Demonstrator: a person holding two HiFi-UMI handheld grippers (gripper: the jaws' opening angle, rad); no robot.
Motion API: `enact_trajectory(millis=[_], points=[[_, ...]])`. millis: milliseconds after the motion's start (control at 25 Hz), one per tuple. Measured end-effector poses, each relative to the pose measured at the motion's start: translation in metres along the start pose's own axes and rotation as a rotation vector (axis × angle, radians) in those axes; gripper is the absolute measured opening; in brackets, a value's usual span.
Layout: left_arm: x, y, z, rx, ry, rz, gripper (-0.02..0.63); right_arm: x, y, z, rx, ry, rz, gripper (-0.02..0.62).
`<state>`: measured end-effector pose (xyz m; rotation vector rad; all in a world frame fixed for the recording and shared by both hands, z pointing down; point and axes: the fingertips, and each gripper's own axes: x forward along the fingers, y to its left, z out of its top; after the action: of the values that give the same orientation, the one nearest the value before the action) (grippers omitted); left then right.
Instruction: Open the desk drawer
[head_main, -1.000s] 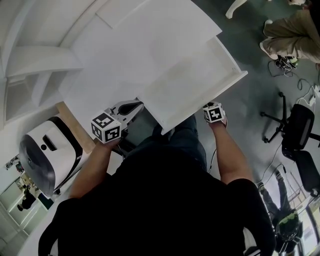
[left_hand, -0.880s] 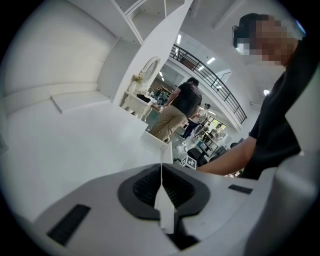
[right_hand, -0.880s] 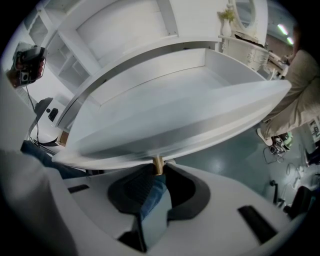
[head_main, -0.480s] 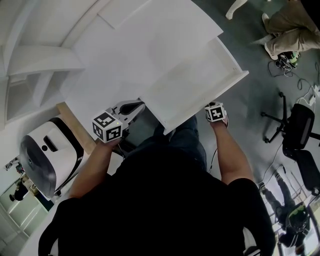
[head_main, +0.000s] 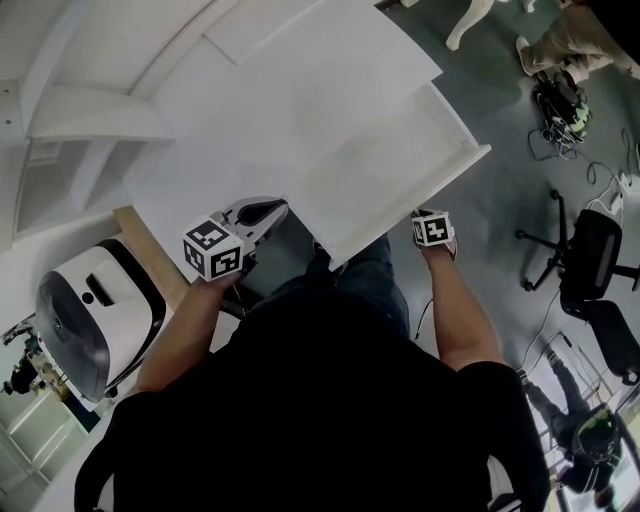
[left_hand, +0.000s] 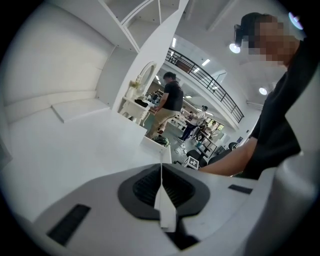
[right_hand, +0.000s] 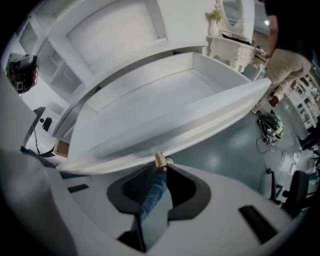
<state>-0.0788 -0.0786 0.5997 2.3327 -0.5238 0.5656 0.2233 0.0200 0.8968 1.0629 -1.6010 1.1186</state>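
Note:
The white desk drawer (head_main: 400, 165) stands pulled out over the person's lap, and its inside (right_hand: 165, 100) looks empty. My right gripper (right_hand: 161, 165) is under the drawer's front board, shut on a small gold knob (right_hand: 160, 159). In the head view only its marker cube (head_main: 433, 228) shows. The jaws are hidden under the board. My left gripper (head_main: 272, 212) is at the desk's front edge, left of the drawer, with its jaws pressed together and nothing between them (left_hand: 161, 172). It points across the white desk top (left_hand: 75, 145).
A white and black machine (head_main: 95, 310) stands on the floor at the left. White shelves (head_main: 90, 120) rise behind the desk. A black office chair (head_main: 590, 260), cables (head_main: 555, 100) and a person (head_main: 570, 50) are at the right. Other people (left_hand: 167, 102) stand far off.
The drawer and both grippers keep about the same places. The head view has shifted a little, and the person at the back right has moved.

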Motion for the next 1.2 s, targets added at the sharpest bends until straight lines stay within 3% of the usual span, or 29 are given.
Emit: enact_trajectory(millis=[320, 1200], points=[[-0.015, -0.013, 0.007, 0.051, -0.029, -0.04, 0.015, -0.048, 0.01, 0.013, 0.042, -0.076, -0.041, 0.083], [-0.062, -0.03, 0.038, 0.158, -0.144, -0.087, 0.015, -0.244, 0.113, 0.124, -0.027, -0.52, -0.025, 0.081]])
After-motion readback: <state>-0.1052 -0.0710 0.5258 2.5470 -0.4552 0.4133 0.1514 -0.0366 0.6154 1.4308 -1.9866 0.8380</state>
